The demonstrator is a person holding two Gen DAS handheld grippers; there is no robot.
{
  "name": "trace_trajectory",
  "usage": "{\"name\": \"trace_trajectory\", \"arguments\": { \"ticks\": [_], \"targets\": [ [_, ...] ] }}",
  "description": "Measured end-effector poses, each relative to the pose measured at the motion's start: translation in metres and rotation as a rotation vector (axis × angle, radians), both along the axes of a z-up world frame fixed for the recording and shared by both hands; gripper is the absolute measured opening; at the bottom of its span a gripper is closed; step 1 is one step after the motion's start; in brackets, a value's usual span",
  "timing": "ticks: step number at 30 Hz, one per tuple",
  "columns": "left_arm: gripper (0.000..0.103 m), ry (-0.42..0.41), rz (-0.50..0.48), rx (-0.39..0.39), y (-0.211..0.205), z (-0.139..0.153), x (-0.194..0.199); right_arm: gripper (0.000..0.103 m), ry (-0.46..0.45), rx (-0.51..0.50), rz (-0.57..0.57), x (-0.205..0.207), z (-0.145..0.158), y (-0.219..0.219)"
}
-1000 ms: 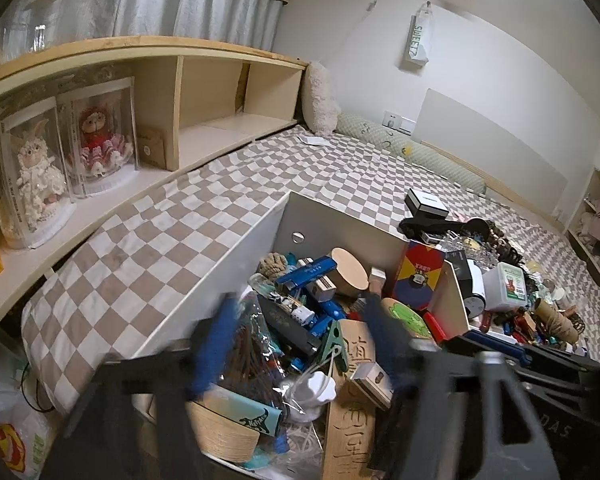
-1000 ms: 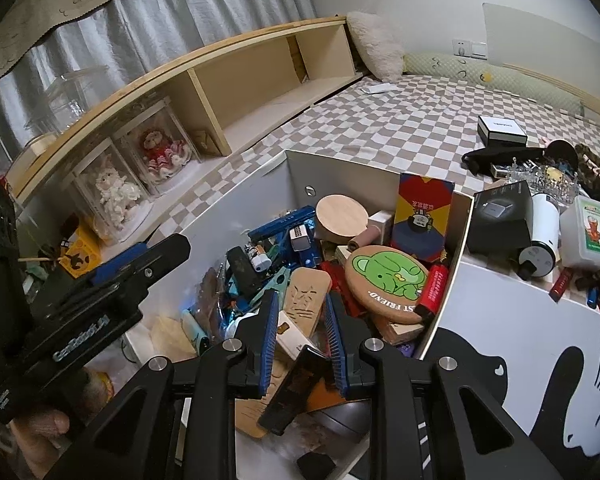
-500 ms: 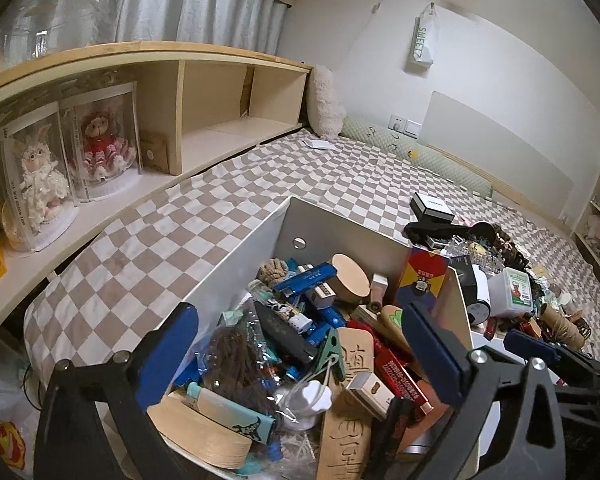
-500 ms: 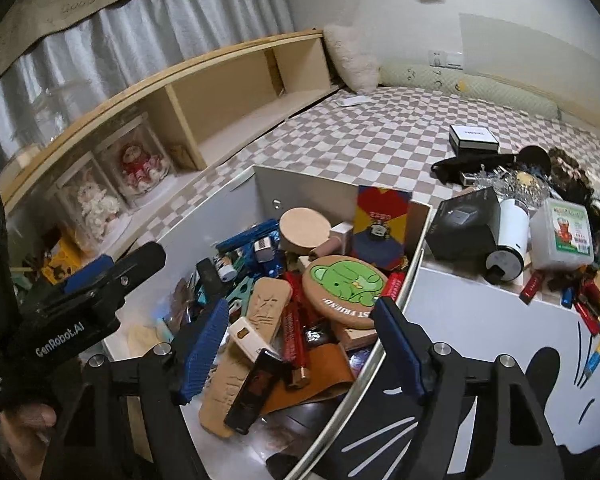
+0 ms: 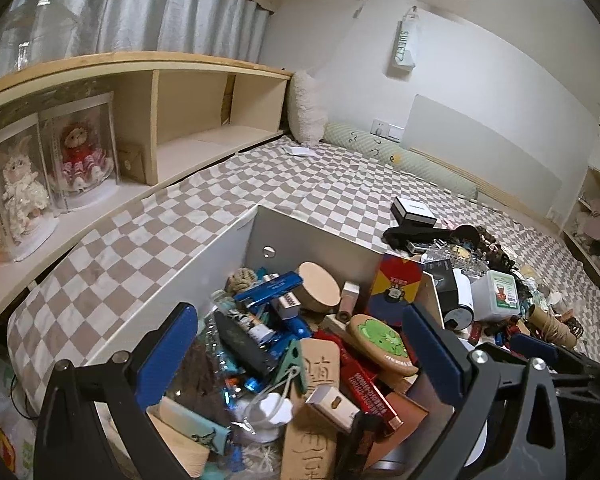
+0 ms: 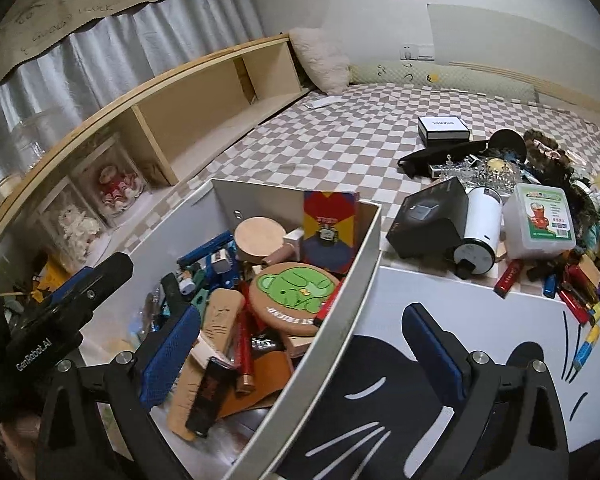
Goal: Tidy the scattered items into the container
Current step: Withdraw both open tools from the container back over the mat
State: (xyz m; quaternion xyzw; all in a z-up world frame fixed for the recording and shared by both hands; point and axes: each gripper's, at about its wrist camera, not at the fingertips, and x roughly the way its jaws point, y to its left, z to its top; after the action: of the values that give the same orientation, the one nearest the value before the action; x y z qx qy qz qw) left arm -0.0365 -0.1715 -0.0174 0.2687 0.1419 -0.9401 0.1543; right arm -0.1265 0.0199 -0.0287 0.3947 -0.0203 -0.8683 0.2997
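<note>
A white open box (image 5: pixel 188 276) (image 6: pixel 364 264) on the checkered bed holds many items: a green bear coaster (image 6: pixel 294 298) (image 5: pixel 382 338), a round wooden lid (image 6: pixel 258 240), a colourful card box (image 6: pixel 330 228), blue tools (image 5: pixel 268 290). My left gripper (image 5: pixel 300 356) is open and empty above the box. My right gripper (image 6: pixel 300 352) is open and empty over the box's right wall. Scattered items lie right of the box: a black box (image 6: pixel 430 220), a white cylinder (image 6: pixel 478 236), a clear plastic tub (image 6: pixel 538 216), red and blue pens (image 6: pixel 580 296).
A black and white gift box (image 6: pixel 442 128) and a black pouch (image 6: pixel 440 156) lie farther back on the bed. A wooden shelf (image 5: pixel 180 120) with doll cases (image 5: pixel 76 156) runs along the left. The left gripper's body (image 6: pixel 60 320) shows in the right wrist view.
Both grippers opened wide from nearly shut and drew back from the box contents. The right gripper shifted right, over the box's right wall.
</note>
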Motion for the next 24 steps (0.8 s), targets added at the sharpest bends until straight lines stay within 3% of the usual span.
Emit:
{"name": "trace_trajectory", "arguments": {
  "ticks": [15, 24],
  "targets": [
    [0.103, 0.047, -0.105, 0.022, 0.039, 0.004, -0.022, 0.101, -0.014, -0.029, -0.098, -0.031, -0.002, 0.061],
    [0.103, 0.048, -0.168, 0.024, 0.068, 0.002, -0.037, 0.101, 0.029, 0.021, -0.220, -0.045, -0.013, 0.122]
  ]
}}
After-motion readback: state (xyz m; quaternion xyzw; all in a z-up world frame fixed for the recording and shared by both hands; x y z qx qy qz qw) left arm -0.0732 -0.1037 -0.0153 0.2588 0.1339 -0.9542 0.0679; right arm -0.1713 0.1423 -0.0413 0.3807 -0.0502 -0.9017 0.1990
